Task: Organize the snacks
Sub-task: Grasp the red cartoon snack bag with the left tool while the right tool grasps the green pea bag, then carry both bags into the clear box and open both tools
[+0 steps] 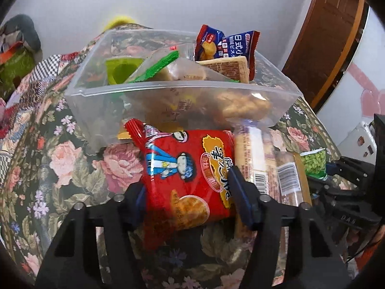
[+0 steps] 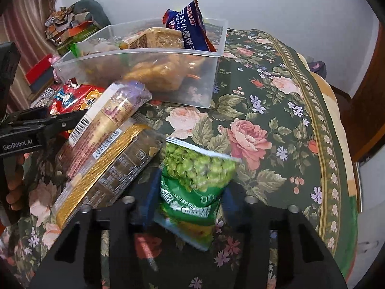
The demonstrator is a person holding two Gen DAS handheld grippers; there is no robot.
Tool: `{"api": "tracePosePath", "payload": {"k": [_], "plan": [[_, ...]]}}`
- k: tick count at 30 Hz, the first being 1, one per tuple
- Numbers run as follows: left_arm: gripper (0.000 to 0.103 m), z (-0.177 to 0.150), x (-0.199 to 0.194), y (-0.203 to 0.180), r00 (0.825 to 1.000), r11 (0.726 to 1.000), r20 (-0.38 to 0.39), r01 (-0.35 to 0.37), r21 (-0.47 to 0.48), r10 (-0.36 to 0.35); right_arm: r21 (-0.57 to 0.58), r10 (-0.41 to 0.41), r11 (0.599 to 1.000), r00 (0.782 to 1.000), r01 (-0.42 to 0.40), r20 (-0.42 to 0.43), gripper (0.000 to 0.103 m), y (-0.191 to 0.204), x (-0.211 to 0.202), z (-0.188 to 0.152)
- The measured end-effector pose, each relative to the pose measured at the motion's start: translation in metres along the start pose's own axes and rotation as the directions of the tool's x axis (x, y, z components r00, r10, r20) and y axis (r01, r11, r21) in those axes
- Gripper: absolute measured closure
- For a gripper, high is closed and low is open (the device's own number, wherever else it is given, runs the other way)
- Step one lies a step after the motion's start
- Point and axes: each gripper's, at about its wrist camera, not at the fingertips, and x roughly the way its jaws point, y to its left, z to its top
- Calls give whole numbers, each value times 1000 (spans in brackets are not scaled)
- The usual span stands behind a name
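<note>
A clear plastic bin [image 1: 101, 89] [image 2: 211, 79] on the floral tablecloth holds several snack packs, with a blue biscuit bag [image 1: 231, 45] [image 2: 192, 26] sticking out. My left gripper [image 1: 187, 187] is shut on a red chip bag [image 1: 182, 168] just in front of the bin; the bag also shows in the right wrist view [image 2: 72, 98]. My right gripper [image 2: 190, 197] is shut on a green pea bag [image 2: 197, 178] [image 1: 314, 163], held above the cloth. Two long cracker packs [image 2: 105, 149] [image 1: 272, 166] lie between the grippers.
The floral tablecloth [image 2: 276, 120] spreads to the right of the bin. Boxes and clutter [image 2: 67, 31] sit at the far left. A wooden door [image 1: 329, 36] stands at the right. The table edge curves at the right [image 2: 346, 168].
</note>
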Motion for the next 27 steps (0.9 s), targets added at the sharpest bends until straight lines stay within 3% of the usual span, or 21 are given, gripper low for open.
{"api": "tracePosePath", "payload": {"k": [5, 13, 27], "plan": [[65, -5, -21, 1, 1000, 1000, 30, -10, 2, 10, 11, 10, 1000, 1000, -10, 7, 67, -4, -7, -6], [78, -9, -61, 0, 996, 999, 85, -38, 30, 35, 24, 27, 999, 998, -28, 62, 68, -3, -30, 1], [81, 24, -119, -9, 974, 995, 219, -71, 77, 52, -13, 47, 999, 980, -45, 194, 68, 12, -59, 47]]}}
